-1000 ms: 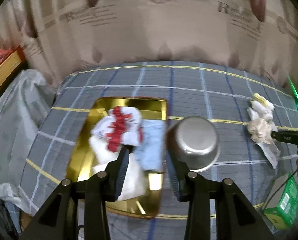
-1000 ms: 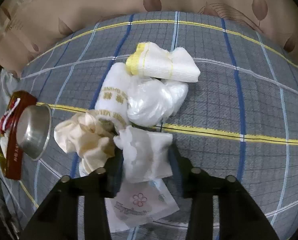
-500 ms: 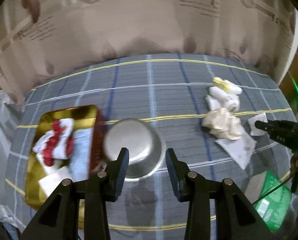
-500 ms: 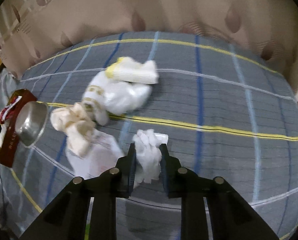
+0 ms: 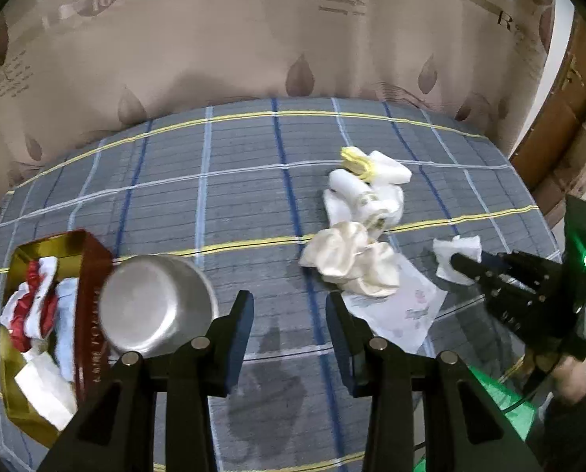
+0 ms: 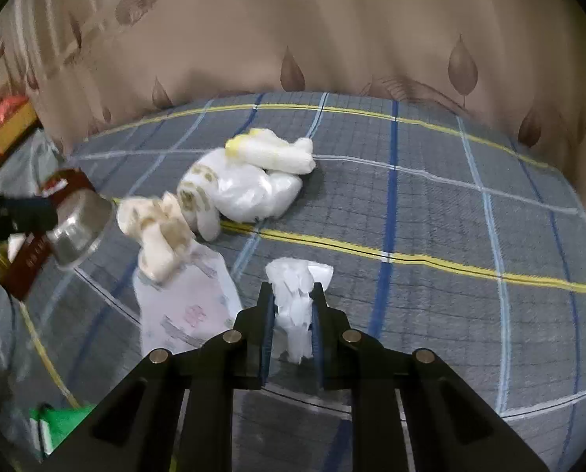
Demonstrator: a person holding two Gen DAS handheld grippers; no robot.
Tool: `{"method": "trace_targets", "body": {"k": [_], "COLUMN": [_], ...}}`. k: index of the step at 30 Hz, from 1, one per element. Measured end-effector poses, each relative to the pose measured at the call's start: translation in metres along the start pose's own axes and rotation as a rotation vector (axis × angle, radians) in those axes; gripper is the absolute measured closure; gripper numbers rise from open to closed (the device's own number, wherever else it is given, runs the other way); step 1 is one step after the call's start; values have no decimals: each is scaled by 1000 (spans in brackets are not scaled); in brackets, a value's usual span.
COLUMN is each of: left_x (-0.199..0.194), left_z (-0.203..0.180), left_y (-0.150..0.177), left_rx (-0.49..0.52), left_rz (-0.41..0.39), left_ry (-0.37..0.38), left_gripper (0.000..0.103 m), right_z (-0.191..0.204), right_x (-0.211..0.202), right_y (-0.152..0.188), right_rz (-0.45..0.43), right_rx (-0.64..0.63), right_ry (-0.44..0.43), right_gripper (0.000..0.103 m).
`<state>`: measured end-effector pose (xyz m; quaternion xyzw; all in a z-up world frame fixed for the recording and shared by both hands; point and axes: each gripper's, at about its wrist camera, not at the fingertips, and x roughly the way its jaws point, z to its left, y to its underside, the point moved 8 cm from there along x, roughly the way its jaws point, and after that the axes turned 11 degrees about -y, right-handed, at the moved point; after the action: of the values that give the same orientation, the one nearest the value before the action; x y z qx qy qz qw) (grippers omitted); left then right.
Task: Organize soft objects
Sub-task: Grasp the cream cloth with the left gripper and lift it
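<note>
My right gripper (image 6: 291,295) is shut on a crumpled white tissue (image 6: 296,295) and holds it above the plaid tablecloth; it also shows in the left wrist view (image 5: 456,261). A pile of soft things lies left of it: a cream cloth (image 6: 155,232), a white roll with gold print (image 6: 198,196), a yellow-edged white towel (image 6: 273,151) and a flat white packet (image 6: 186,306). My left gripper (image 5: 289,314) is open and empty, hovering between the pile (image 5: 351,259) and a gold-lined red box (image 5: 37,314) that holds red-and-white and blue cloths.
An upturned steel bowl (image 5: 155,306) stands against the box's right side. A green box (image 6: 57,424) sits at the table's near edge. A beige leaf-print curtain (image 5: 253,39) hangs behind the table. A wooden door frame (image 5: 560,118) is at the right.
My right gripper closed on the white tissue and lifted it back from the pile. My left gripper swung right, from over the box to the cloth near the pile.
</note>
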<state>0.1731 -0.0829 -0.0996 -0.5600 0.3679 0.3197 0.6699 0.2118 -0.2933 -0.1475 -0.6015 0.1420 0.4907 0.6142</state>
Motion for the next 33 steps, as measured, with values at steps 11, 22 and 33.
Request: {"method": "trace_targets", "body": {"k": [11, 22, 33], "left_x": [21, 67, 97], "left_z": [-33, -47, -43], "left_y": [-21, -34, -22], "left_rx": [-9, -36, -30], "left_rz": [54, 110, 137], "left_ry": [79, 57, 60], "left_gripper": [50, 50, 67], "right_z": [-7, -9, -11], "right_x": [10, 12, 12], "right_y": [17, 16, 16], "right_rz": [-4, -1, 0], "right_rx": [12, 36, 49], "right_ry": [-19, -39, -55], "right_gripper": [89, 89, 89]}}
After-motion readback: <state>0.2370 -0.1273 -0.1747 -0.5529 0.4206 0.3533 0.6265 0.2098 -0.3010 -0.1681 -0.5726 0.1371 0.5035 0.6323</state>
